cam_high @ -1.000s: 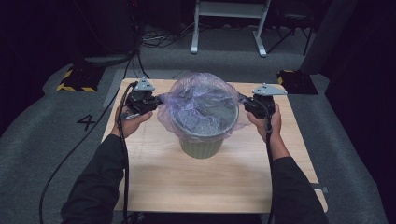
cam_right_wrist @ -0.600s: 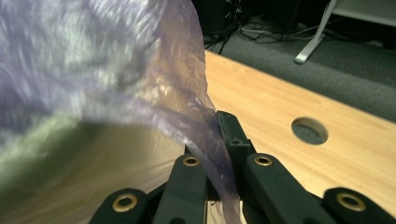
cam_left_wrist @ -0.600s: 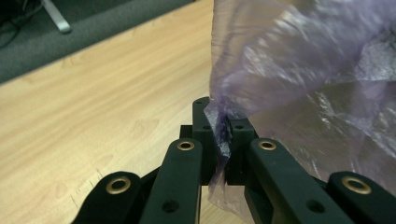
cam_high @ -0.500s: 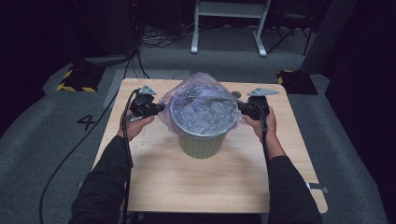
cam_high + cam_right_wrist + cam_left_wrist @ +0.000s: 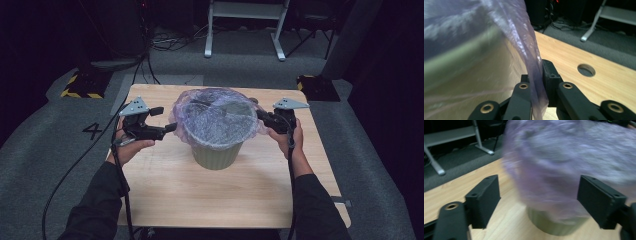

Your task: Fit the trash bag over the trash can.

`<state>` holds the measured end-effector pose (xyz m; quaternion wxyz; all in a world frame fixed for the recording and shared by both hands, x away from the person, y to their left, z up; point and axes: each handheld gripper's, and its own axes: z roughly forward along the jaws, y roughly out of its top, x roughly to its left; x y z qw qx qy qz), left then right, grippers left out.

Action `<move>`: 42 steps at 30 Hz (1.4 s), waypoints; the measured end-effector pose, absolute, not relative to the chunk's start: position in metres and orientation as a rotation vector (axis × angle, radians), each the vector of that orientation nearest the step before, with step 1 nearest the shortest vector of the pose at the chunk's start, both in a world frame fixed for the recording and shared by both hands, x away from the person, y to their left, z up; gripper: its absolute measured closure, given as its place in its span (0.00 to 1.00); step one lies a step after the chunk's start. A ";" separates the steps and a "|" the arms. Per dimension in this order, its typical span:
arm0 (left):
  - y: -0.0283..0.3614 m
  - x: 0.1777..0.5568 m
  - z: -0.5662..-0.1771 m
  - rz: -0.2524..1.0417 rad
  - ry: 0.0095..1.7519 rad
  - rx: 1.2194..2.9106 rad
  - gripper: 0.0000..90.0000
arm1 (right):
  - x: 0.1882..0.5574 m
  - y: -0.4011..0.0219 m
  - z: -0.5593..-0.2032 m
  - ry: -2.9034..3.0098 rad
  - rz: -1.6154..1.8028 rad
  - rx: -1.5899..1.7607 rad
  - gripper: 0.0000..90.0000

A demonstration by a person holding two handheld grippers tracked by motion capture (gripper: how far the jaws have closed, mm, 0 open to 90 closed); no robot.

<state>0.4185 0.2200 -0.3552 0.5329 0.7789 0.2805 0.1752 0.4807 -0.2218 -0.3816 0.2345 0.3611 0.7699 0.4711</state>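
Since a moment ago the left gripper (image 5: pixel 170 128) has let go, jaws spread beside the bin (image 5: pixel 216 155), while the right gripper (image 5: pixel 261 116) pinches the thin, slippery bag (image 5: pixel 220 122) at the bin's rim, the best hold.

You can read one mark here: a dark numeral "4" (image 5: pixel 93 131) on the grey floor (image 5: pixel 45 150), seen in the high view just off the left edge of the table (image 5: pixel 225 195). Beyond it, at the far left, a low base (image 5: pixel 82 86) carries yellow and black hazard stripes along its edge, and a like base (image 5: pixel 315 86) lies past the table's far right corner; both are warning markings without words. You will find no letters, brand or label that can be made out on the things on the table in the two gripper views, where much of the near surface is blurred.
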 end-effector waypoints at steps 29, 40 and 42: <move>0.181 0.404 -0.396 0.393 0.576 2.038 1.00 | 0.459 -0.225 -0.377 2.141 1.316 0.876 0.93; 0.198 0.380 -0.390 0.555 0.622 1.814 0.31 | 0.454 -0.234 -0.377 2.123 1.357 0.868 0.91; 0.198 0.378 -0.383 0.569 0.603 1.808 0.20 | 0.453 -0.233 -0.374 2.122 1.357 0.859 0.90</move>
